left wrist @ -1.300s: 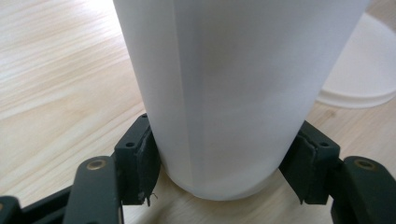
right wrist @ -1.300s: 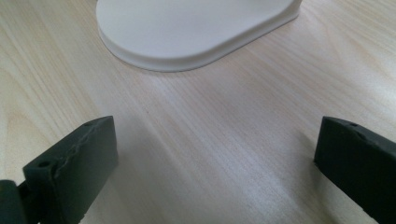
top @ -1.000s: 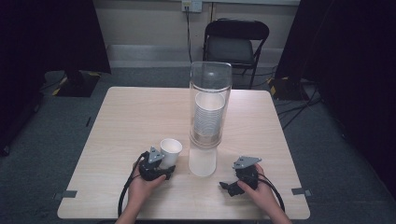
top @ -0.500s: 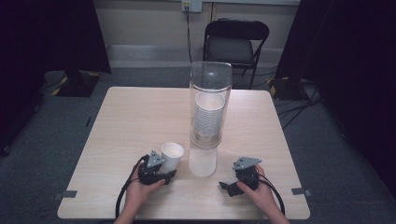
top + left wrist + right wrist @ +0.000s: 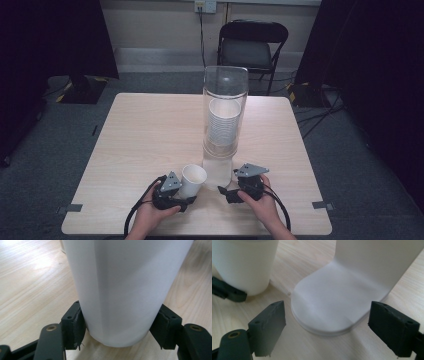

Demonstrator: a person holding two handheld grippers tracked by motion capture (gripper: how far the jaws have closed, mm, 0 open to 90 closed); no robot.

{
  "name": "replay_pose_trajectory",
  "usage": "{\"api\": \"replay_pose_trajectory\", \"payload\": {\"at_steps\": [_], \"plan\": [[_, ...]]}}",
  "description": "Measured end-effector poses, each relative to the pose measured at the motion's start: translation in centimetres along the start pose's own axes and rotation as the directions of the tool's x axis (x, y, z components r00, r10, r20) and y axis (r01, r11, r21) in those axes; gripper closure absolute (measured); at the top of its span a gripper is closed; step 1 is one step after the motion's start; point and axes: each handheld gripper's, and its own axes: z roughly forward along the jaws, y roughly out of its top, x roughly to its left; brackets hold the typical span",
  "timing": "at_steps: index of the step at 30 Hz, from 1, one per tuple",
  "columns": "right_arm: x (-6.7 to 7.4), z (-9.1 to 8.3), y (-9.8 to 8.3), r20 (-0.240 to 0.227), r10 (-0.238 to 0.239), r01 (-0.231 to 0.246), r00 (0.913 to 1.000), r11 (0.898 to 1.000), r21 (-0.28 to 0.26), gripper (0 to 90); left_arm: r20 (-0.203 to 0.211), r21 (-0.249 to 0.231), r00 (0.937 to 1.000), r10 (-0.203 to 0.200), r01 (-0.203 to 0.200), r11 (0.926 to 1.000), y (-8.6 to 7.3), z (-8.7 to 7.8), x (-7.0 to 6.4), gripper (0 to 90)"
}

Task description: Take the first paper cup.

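Near the table's (image 5: 140, 130) front edge, just left of the dispenser base (image 5: 218, 172), a white paper cup (image 5: 192, 179) sits clamped between the left gripper's (image 5: 176, 196) pads, pressed on both sides of its lower wall; beside it, the right gripper (image 5: 231, 194) faces the base with jaws wide, just now closing a little, nothing between them; above stands the clear tube (image 5: 225, 112) stacked with cups.

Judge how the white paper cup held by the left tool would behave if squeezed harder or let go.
The paper cup looks thin-walled, so a harder squeeze from the left tool would probably dent it. It is empty, likely very light. It sits tilted, so released it might tip and roll.
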Motion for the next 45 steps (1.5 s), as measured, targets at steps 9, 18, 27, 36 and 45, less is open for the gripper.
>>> {"api": "replay_pose_trajectory", "payload": {"at_steps": [9,18,27,36,45], "plan": [[1.0,0.7,0.8,0.01,-0.013,0.013,0.9999,1.0,-0.028,13.7,0.022,0.013,0.9995,0.022,-0.022,0.9997,0.1,0.6,-0.5,34.9],[2.1,0.8,1.4,-0.036,-0.021,0.019,0.9991,0.997,-0.077,13.8,0.003,0.019,0.9999,0.014,-0.014,0.9997,0.1,0.7,-0.5,22.6],[2.6,1.4,1.4,-0.064,-0.034,0.029,0.9973,0.997,-0.077,13.8,-0.016,-0.015,0.9997,-0.017,0.017,0.9997,0.3,0.3,0.0,25.4],[2.5,1.2,1.1,-0.072,-0.022,0.017,0.9972,0.998,-0.067,13.8,0.013,-0.04,0.9987,-0.048,0.049,0.998,1.0,-0.5,0.1,24.8],[3.4,1.7,1.0,-0.089,-0.049,0.044,0.9949,0.998,-0.051,13.8,0.01,-0.071,0.9952,-0.097,0.098,0.9927,1.7,-1.4,0.7,23.7]]}}
